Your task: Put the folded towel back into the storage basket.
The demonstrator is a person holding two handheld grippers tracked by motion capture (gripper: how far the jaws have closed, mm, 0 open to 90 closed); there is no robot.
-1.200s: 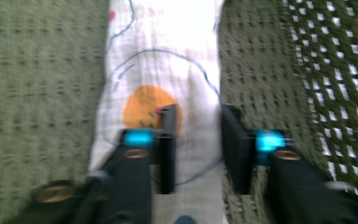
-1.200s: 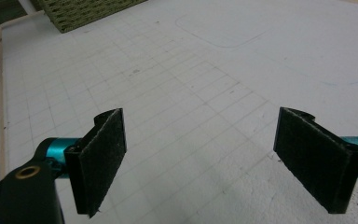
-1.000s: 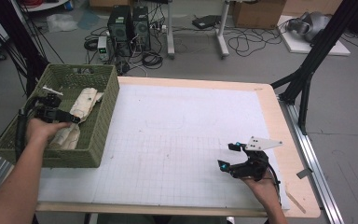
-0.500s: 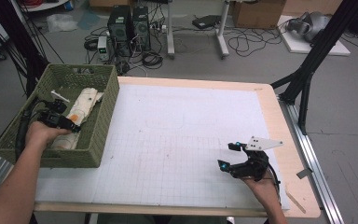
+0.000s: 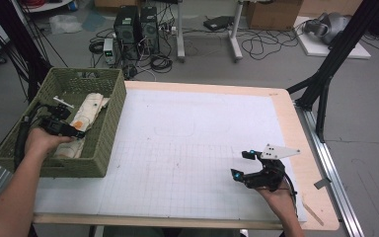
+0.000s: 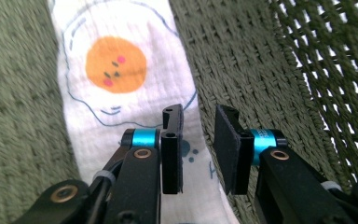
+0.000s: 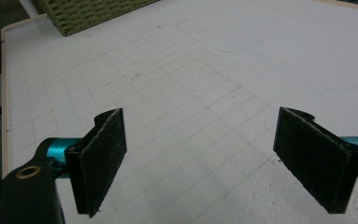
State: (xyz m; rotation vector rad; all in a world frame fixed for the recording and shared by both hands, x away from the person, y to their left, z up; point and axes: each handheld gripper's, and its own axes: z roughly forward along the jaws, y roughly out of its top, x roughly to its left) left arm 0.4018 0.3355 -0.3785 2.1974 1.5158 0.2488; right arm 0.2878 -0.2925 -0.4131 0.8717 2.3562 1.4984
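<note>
A green woven basket (image 5: 104,144) stands at the table's left edge. Inside it lies a white cloth (image 5: 87,115) printed with an orange smiling yolk (image 6: 116,65). My left gripper (image 5: 77,133) reaches down into the basket. In the left gripper view its jaws (image 6: 199,149) stand a narrow gap apart just above the cloth's lower part, next to the basket's wall (image 6: 247,56), with nothing pinched between them. My right gripper (image 5: 242,164) hovers low over the white gridded mat (image 5: 192,148) at the front right. Its jaws (image 7: 205,158) are wide apart and empty.
The basket's corner (image 7: 88,14) shows far off in the right gripper view. A faint outlined rectangle (image 5: 174,129) is drawn on the mat. A black frame leg (image 5: 325,84) rises past the table's right edge. Computer towers (image 5: 138,27) and cables lie on the floor behind.
My left gripper has moved nearer and lower inside the basket, down onto the cloth. The right gripper has stayed put.
</note>
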